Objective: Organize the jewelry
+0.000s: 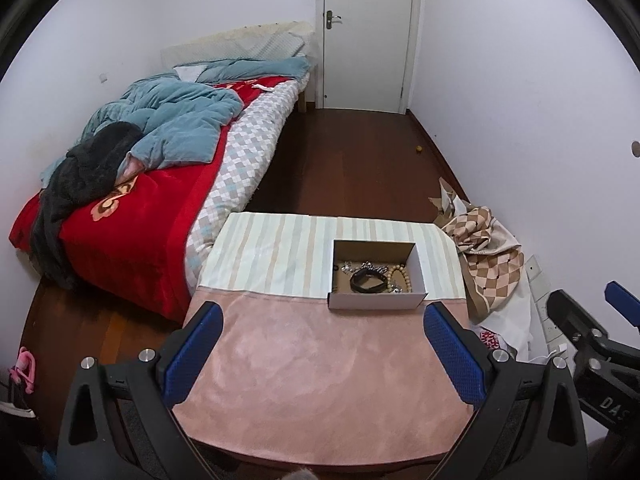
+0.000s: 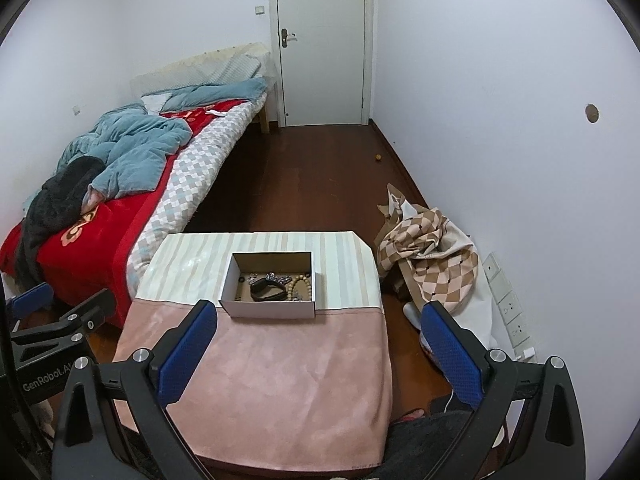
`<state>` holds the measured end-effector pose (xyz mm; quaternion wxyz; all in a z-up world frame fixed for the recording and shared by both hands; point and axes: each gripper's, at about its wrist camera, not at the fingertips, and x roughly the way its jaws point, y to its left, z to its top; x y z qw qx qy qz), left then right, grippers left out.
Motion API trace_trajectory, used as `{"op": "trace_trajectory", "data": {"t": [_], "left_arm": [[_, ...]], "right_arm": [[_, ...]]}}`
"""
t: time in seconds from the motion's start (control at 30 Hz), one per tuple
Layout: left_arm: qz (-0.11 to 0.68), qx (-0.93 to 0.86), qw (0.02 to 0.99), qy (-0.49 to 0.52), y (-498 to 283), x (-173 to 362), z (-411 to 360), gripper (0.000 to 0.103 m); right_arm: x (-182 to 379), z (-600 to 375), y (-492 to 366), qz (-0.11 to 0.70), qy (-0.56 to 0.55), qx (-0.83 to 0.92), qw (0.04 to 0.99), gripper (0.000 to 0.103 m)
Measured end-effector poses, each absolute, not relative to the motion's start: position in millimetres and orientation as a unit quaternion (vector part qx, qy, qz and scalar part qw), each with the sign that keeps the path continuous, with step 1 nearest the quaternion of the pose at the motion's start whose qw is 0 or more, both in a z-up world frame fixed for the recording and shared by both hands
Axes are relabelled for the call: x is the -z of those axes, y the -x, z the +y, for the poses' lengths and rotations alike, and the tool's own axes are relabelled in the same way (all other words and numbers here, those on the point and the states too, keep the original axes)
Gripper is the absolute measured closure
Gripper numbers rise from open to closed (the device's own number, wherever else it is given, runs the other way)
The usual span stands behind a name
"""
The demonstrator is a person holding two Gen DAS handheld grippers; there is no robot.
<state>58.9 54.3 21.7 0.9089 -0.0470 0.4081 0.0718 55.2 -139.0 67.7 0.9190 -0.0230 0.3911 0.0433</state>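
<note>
A white cardboard box (image 1: 376, 302) (image 2: 268, 307) sits open on the table, on the striped part of the cloth. Inside lie a black band (image 1: 368, 281) (image 2: 266, 291), a wooden bead bracelet (image 1: 398, 276) (image 2: 298, 284) and a silver chain (image 1: 370, 267) (image 2: 276, 277). My left gripper (image 1: 322, 320) is open and empty, held back over the pink cloth short of the box. My right gripper (image 2: 318, 318) is open and empty, near the table's right side; it also shows in the left wrist view (image 1: 592, 312).
The table (image 1: 320, 380) carries a pink cloth in front and a striped cloth (image 1: 272, 256) behind. A bed with red and blue bedding (image 1: 140, 184) is on the left. A checkered cloth pile (image 1: 488, 264) and wall sockets (image 2: 508, 304) are on the right. A white door (image 1: 368, 32) is far back.
</note>
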Motion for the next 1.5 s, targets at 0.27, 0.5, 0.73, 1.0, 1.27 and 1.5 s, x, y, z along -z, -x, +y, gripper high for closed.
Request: {"op": "trace_trajectory", "data": {"t": [0.27,0.5,0.73,1.0,1.27,1.5], "left_arm": [[0.413,-0.099,0.905,0.039,-85.9,-15.2,62.3,0.001],[0.438,-0.094,0.893,0.045,-105.0,1.6,67.6,0.001],[0.448,-0.093,0.888,0.040,-115.7,11.7,64.4,0.001],[0.450,-0.091,0.888,0.035,-119.8,13.9,61.4,0.001],[0.449,-0.089,0.889,0.031,-123.1,13.4,60.4,0.001],[0.447,-0.088,0.890,0.031,-123.0,12.7,58.9,0.001]], "right_arm": [[-47.2,-129.4,-94.2,0.410,0.033,-0.038,0.911,0.000],[-35.7,-121.9,-115.0,0.420,0.038,-0.036,0.906,0.000],[-25.2,-118.8,-128.6,0.430,0.045,-0.028,0.901,0.000],[-15.5,-121.4,-136.2,0.440,0.046,-0.022,0.897,0.000],[-13.9,-122.0,-137.0,0.443,0.047,-0.021,0.895,0.000],[-13.6,-122.5,-137.1,0.443,0.047,-0.022,0.895,0.000]]}}
